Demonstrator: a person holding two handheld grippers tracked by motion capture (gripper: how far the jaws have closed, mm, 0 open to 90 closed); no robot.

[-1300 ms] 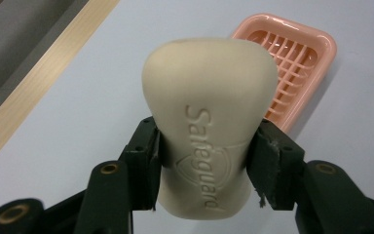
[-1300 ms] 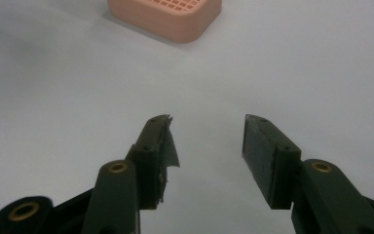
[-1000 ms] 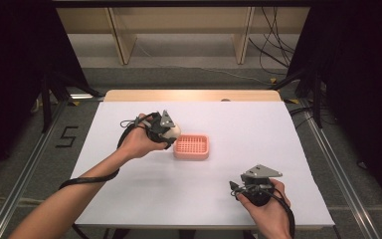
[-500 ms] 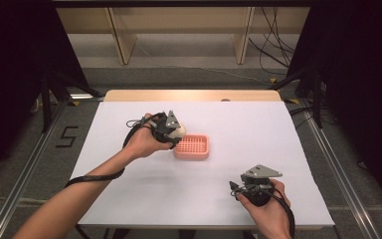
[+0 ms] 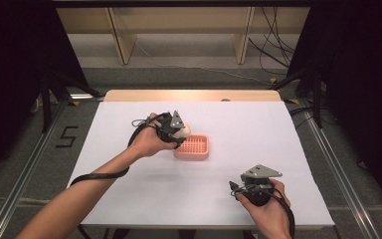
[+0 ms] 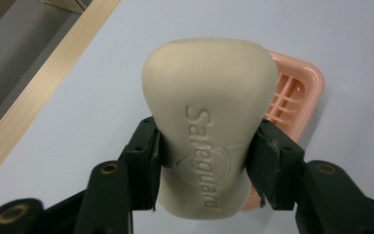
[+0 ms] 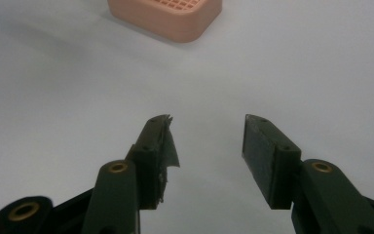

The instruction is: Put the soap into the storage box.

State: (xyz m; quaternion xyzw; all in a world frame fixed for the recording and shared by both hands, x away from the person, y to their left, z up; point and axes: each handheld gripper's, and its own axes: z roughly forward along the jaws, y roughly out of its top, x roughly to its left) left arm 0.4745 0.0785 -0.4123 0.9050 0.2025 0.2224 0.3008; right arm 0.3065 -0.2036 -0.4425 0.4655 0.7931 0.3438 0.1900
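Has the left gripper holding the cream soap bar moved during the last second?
Yes. The left gripper with the cream soap bar shifted slightly right, toward the pink plastic soap dish, which stayed put.

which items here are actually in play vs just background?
In play:
- soap bar, clamped in the left hand-held gripper
- pink soap dish, next to the held bar
- right hand-held gripper, open, near the table's front edge

Background:
- wooden shelf frame behind the table
- cables on the floor
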